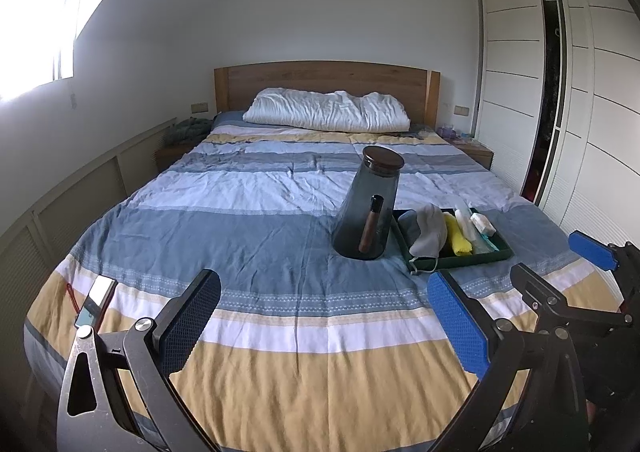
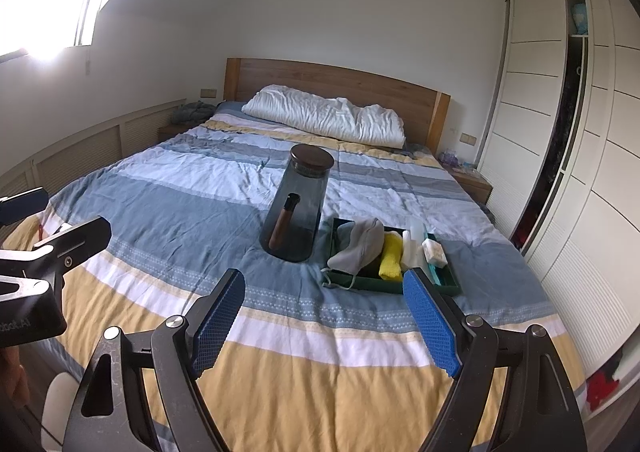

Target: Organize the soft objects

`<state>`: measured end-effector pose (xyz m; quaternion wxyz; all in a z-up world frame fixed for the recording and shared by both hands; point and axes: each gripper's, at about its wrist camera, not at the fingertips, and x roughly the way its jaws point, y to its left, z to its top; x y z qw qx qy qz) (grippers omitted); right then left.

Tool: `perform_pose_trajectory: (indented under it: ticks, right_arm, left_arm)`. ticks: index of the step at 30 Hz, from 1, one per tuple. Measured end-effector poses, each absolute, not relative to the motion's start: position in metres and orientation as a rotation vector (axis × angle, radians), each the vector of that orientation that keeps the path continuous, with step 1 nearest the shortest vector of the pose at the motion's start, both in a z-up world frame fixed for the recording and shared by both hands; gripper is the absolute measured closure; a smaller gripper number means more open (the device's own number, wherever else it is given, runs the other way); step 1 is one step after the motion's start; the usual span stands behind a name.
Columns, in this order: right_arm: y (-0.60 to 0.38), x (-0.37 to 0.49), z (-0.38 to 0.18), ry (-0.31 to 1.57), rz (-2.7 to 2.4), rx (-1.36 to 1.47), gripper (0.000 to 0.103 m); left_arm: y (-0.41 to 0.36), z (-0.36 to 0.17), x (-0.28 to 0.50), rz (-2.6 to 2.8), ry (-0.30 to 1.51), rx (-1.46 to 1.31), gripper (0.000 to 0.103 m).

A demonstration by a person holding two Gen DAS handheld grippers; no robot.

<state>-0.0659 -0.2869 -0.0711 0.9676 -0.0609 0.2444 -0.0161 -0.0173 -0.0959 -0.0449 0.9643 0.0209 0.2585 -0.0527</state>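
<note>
Both tools, left tool point(image 1: 324, 316) and right tool point(image 2: 324, 316), hover wide and empty over the bed point(image 1: 240, 228), while soft items point(image 2: 376, 248) already fill the green tray point(image 2: 448, 284) beside the jug point(image 2: 298, 207): either just sorted or awaiting sorting.

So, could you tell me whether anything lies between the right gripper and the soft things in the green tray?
Nothing visible does. The right gripper is open over bare bedspread, and the tray sits just ahead. The glass jug stands left of the tray, off that line.
</note>
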Motion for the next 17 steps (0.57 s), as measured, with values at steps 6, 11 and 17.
perform_pose_trajectory:
  ticks: [6,11,17]
  right_arm:
    - [-0.288,-0.065,-0.0706,0.495,-0.031,-0.122,0.021]
    - [-0.2894,-0.0659,-0.0713,0.493,-0.033,-0.122,0.02]
    - [-0.2903,-0.0658,-0.071,0.493,-0.032,-0.122,0.02]
  left_arm:
    - [-0.0956,-0.0451,-0.0176,-0.106,0.523,0.042,0.002]
    - [-0.0956,-0.045,-0.0176,-0.105,0.522,0.043,0.002]
    - [-0.096,-0.0451,-0.0175,-0.107,0.525,0.042,0.002]
